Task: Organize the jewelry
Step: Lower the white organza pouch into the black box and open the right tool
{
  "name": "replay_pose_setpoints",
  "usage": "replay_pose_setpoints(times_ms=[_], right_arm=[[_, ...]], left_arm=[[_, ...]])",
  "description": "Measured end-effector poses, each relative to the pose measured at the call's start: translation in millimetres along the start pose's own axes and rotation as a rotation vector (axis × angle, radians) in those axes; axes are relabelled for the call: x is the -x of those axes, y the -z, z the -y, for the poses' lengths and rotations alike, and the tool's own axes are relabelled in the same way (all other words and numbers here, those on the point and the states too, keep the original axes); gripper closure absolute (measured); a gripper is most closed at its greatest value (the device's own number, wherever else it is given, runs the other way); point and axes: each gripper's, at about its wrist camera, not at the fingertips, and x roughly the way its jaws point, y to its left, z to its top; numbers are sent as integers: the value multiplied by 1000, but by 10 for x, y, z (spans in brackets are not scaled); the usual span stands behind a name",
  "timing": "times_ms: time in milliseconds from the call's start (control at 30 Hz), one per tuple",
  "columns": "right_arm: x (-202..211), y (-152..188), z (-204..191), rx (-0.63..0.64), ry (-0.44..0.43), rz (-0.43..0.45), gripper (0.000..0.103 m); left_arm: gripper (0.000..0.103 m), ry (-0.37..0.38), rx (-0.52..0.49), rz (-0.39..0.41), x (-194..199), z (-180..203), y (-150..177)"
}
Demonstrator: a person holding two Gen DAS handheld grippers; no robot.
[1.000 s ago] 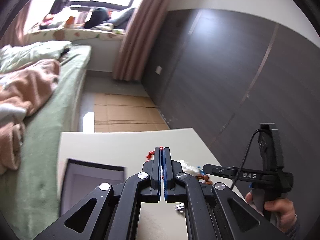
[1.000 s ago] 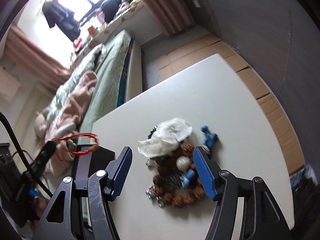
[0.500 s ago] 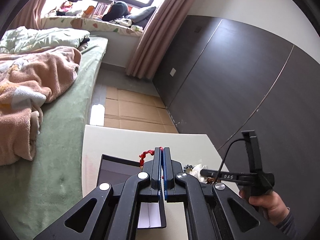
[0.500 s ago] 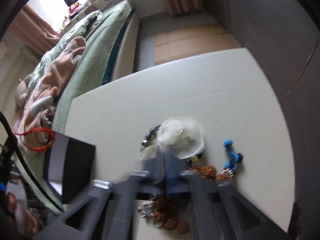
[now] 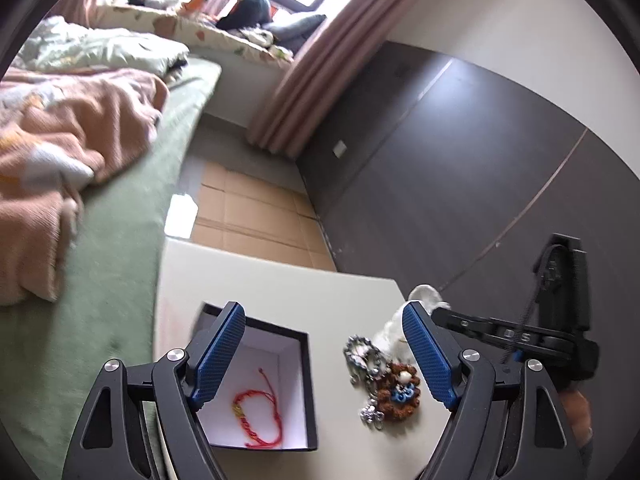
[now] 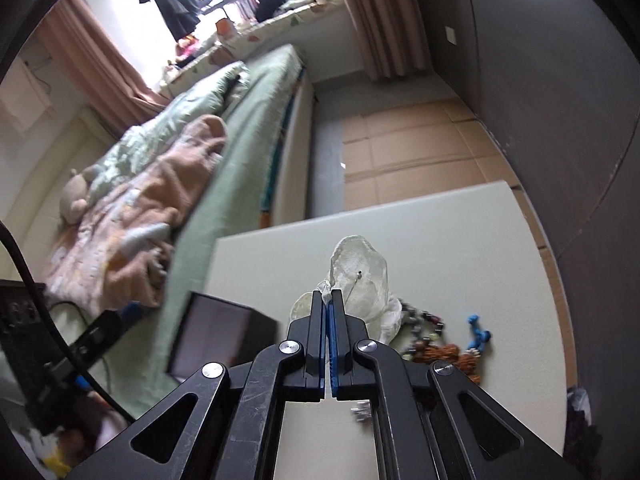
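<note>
My left gripper (image 5: 326, 354) hangs over a black box (image 5: 307, 392) with a white inside; its jaws are opening with nothing between them. A red string bracelet (image 5: 256, 416) lies on the box floor. On the white table (image 5: 260, 284), right of the box, sits a jewelry pile: a silver chain (image 5: 362, 354) and a brown bead bracelet (image 5: 400, 390). My right gripper (image 6: 329, 296) is shut on the edge of a clear plastic bag (image 6: 360, 276), raised above the pile. Dark beads (image 6: 424, 316), brown beads (image 6: 448, 354) and a blue piece (image 6: 478, 334) lie beneath it.
A bed with a green sheet (image 5: 100, 300) and a peach blanket (image 5: 60, 152) runs along the table's left side. A dark wall panel (image 5: 460, 180) stands to the right. Cardboard covers the floor (image 5: 248, 216) past the table's far edge.
My left gripper moved over the box and opened; the red bracelet now lies inside. My right gripper shut on the clear bag and rose with it.
</note>
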Motion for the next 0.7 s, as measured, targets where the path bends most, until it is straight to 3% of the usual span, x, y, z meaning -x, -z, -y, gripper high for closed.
replay_pose_setpoints(times_ms=[233, 533, 567, 633, 667, 700], right_arm=[[63, -37, -462, 38, -73, 11, 100], [-176, -8, -998, 82, -195, -46, 100], [-208, 0, -1063, 99, -205, -52, 95], [-270, 19, -1110, 103, -212, -81, 63], [-285, 29, -1104, 94, -209, -90, 38], [-265, 44, -1068, 83, -199, -79, 33]], left_arm=[[21, -67, 38, 39, 219, -168, -79], [21, -112, 89, 79, 421, -352, -174], [21, -115, 95, 80, 438, -361, -187], [21, -124, 101, 88, 493, -361, -200], [21, -132, 100, 92, 517, -347, -201], [21, -138, 96, 92, 524, -328, -197]])
